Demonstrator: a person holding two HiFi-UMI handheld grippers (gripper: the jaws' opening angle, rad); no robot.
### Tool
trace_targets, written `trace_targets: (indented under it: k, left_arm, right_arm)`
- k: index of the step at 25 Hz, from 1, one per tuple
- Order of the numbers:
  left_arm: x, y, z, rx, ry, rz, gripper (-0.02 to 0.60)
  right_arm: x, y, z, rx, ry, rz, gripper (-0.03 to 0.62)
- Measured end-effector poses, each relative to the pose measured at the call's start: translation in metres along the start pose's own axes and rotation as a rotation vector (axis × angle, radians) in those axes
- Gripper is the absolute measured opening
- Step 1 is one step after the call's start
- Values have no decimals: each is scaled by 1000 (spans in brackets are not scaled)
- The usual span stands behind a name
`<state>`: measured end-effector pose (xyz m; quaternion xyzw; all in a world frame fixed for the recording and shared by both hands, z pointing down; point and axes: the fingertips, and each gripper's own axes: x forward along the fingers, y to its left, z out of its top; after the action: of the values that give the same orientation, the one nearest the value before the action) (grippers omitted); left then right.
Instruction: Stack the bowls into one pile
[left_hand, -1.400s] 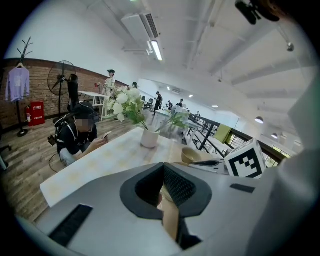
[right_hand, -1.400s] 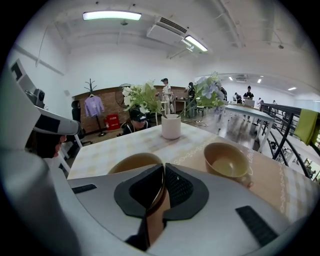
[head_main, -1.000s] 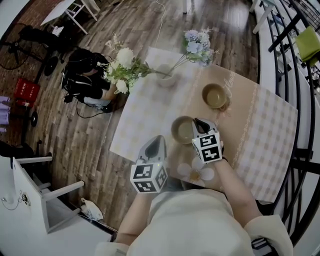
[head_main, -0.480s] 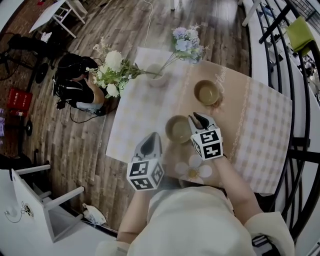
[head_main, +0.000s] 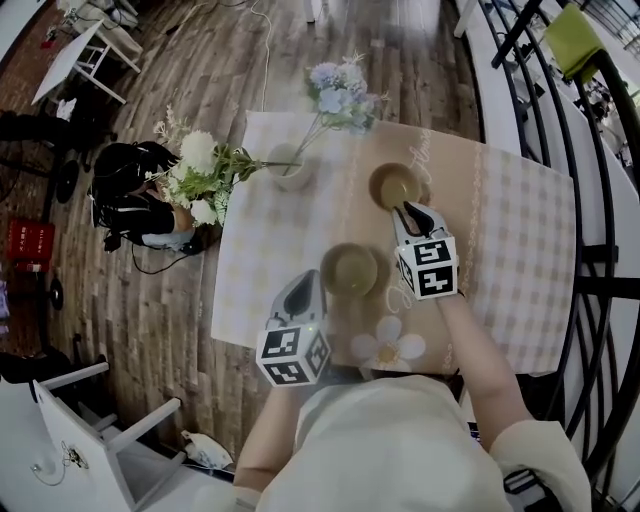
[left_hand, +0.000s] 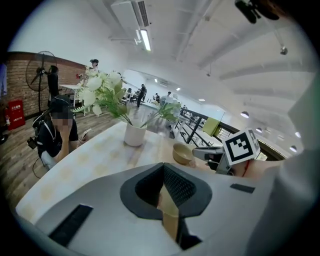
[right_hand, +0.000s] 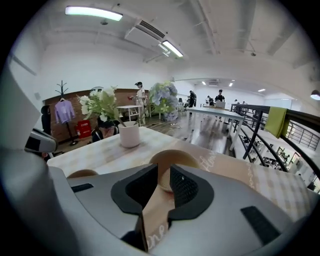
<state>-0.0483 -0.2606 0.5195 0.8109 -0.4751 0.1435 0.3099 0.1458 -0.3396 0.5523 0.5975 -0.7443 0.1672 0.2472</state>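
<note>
Right gripper (head_main: 408, 213) shifted from nearer tan ceramic bowl (head_main: 350, 268), frame centre, to farther tan bowl (head_main: 397, 186) above; jaws apart, rim just ahead, ungripped. Left gripper (head_main: 305, 288) parted, empty, lower centre. Pickup probably next.

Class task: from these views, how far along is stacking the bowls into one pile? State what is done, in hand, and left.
Done: nothing yet; the far bowl and the near bowl sit apart on the table. In hand: the right gripper, jaws apart, points at the far bowl without gripping it; the left gripper is open and empty. Left: lift one bowl into the other.
</note>
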Motion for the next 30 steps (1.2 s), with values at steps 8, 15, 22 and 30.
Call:
trace_targets:
  k: [8,15,22,30]
  left_arm:
    - [19,1,6,18,29,-36,5]
    - [33,6,2,5,52,-46,5]
    - [38,12,2,0,62,-49,5]
    - [34,16,5,-14,40,-34,5]
  right_arm:
    - [25,-52,-1,18,28,-112,63]
    - [48,-76,-13,43,78,-162,63]
    - [58,-80,-18,94,92,-157,31]
    - [53,-76,-12,76,79,-158,20]
